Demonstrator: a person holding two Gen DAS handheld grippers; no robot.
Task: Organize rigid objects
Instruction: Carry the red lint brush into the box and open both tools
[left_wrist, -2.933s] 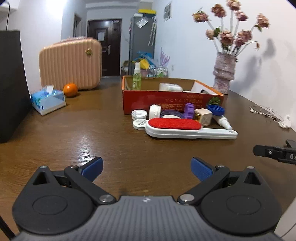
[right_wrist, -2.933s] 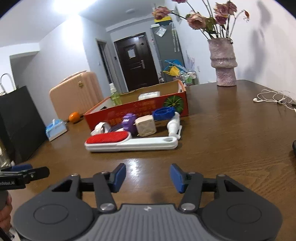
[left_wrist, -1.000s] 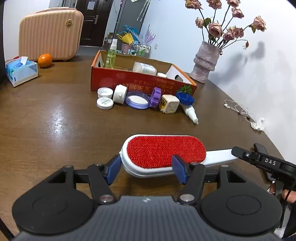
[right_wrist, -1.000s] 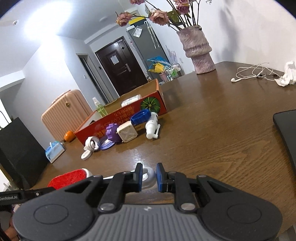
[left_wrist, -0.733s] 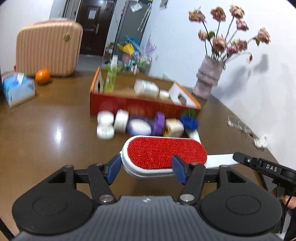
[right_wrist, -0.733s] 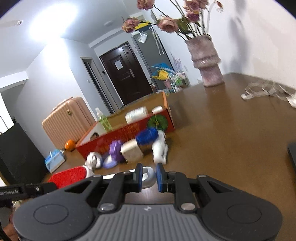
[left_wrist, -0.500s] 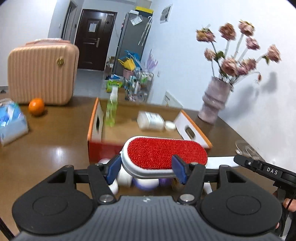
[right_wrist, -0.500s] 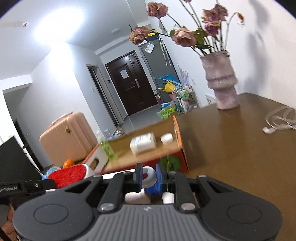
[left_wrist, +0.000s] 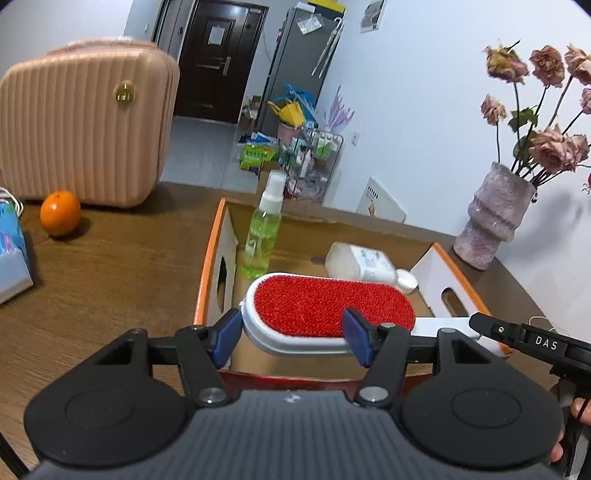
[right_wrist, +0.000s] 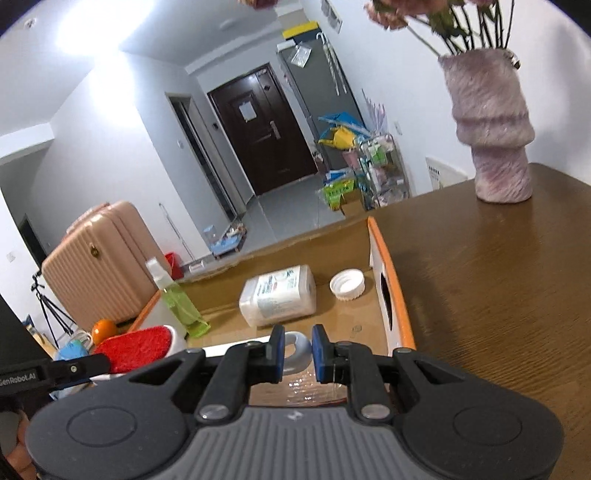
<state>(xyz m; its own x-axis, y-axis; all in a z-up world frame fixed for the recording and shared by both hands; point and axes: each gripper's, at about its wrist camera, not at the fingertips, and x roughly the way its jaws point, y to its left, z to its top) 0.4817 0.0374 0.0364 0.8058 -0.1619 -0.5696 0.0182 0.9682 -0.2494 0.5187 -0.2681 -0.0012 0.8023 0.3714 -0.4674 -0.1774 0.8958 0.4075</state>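
Both grippers carry the lint brush above the open cardboard box on the brown wooden bench. The left gripper has its jaws pinching the red head, and the right gripper has its jaws pinching the handle loop. A pink suitcase stands at ten o'clock, a vase at two.

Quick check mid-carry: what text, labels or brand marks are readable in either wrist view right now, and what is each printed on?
"DAS": white letters on the right gripper, seen in the left wrist view.
"GenRobot.AI": white letters on the left gripper, seen in the right wrist view; first letter cut off.
White bottle in the cardboard box: printed label, too blurred to read.
Green spray bottle: marking too small to read.
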